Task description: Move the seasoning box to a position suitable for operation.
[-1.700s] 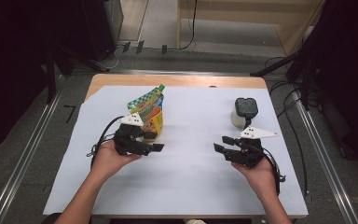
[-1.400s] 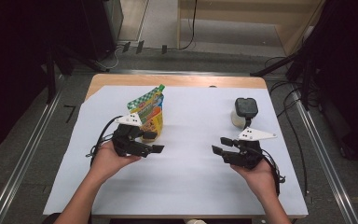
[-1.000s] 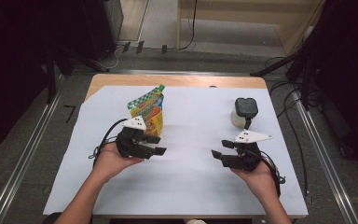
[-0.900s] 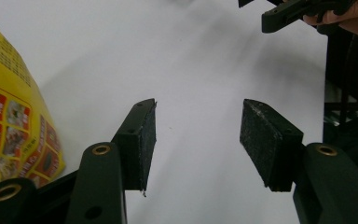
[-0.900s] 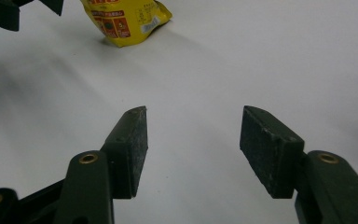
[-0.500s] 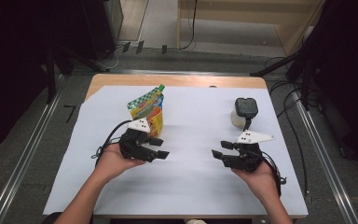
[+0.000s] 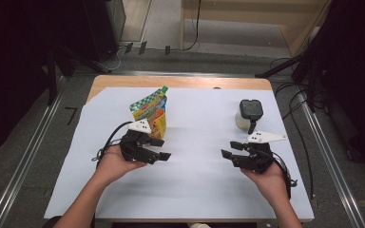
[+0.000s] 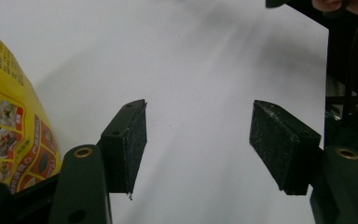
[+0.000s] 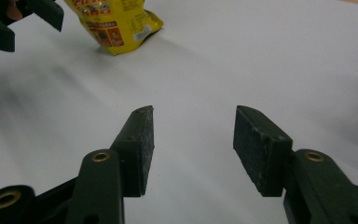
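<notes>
Nothing is gripped yet — the left gripper (image 7: 158, 149), jaws wide and just been opening with nothing between them, sits just beside the upright yellow snack pouch (image 7: 153, 114) on the white tabletop (image 7: 195, 185). The right gripper (image 7: 231, 149) hangs half-open and empty, near the black-lidded jar (image 7: 249, 114) — every pick remains.

Both grippers black: left gripper (image 7: 154, 149), right gripper (image 7: 231, 150). Each w/ a pale three-cornered plate on top & a black cable looping off the back. Jaws are flat black arms w/ brass-coloured rivets; rough dark pads (image 8: 135, 144) at the tips. Forearms bare, no sleeves.
</notes>
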### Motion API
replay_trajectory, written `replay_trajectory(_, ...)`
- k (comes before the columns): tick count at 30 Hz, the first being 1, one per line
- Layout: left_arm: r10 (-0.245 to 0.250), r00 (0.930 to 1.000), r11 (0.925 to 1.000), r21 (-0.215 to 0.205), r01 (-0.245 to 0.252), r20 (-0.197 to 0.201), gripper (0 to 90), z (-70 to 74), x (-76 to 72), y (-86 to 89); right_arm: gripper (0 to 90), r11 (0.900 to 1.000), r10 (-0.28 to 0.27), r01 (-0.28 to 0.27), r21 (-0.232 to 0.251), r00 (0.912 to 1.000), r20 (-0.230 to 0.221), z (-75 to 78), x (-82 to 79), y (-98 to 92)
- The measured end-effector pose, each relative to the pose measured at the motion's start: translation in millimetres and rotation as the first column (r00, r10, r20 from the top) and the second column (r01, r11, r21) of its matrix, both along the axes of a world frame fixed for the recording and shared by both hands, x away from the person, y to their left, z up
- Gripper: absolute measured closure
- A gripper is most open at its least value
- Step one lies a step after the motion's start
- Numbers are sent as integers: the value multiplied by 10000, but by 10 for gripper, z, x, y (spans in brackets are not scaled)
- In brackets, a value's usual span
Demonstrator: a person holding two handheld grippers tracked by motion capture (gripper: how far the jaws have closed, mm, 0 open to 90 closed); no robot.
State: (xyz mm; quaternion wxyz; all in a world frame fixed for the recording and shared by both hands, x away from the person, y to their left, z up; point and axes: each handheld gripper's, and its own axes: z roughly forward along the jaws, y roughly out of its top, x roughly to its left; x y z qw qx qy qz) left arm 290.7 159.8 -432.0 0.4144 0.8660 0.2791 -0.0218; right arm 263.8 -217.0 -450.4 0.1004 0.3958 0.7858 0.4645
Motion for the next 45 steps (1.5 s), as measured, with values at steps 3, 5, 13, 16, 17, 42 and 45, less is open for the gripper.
replay_trajectory(3, -3, 10000, 10000, 35, 3, -26, 376, -6, 1, -4, 474, 9992, -392, 392, 0, 9992, 96, 84, 15, -78)
replay_trajectory(5, -13, 9999, 10000, 6, 13, -132, 386, -1, 2, -16, 472, 9979, -650, 650, 44, 9978, 125, 130, 44, -132)
replay_trajectory(13, -212, 9998, 9998, -48, 212, -6, 387, 15, -30, -53, 445, 9887, -1323, 1319, -706, 9912, -14, 304, 125, -222)
replay_trajectory(16, -258, 9997, 9997, 17, 258, -34, 387, 6, -31, -70, 441, 9861, -1563, 1558, -572, 9877, -32, 358, 205, -263)
replay_trajectory(17, -250, 9997, 9997, -10, 250, -45, 387, 3, -35, -79, 440, 9851, -1624, 1619, -573, 9867, -41, 373, 237, -278)
replay_trajectory(42, -435, 9988, 9984, 381, 426, 219, 389, -20, -169, -134, 282, 9046, -4164, 4170, -881, 9088, 253, 19, 926, -660)
replay_trajectory(45, -397, 9990, 9984, 409, 388, 222, 388, -21, -199, -121, 218, 8895, -4424, 4434, -1102, 8961, 348, -27, 998, -605)
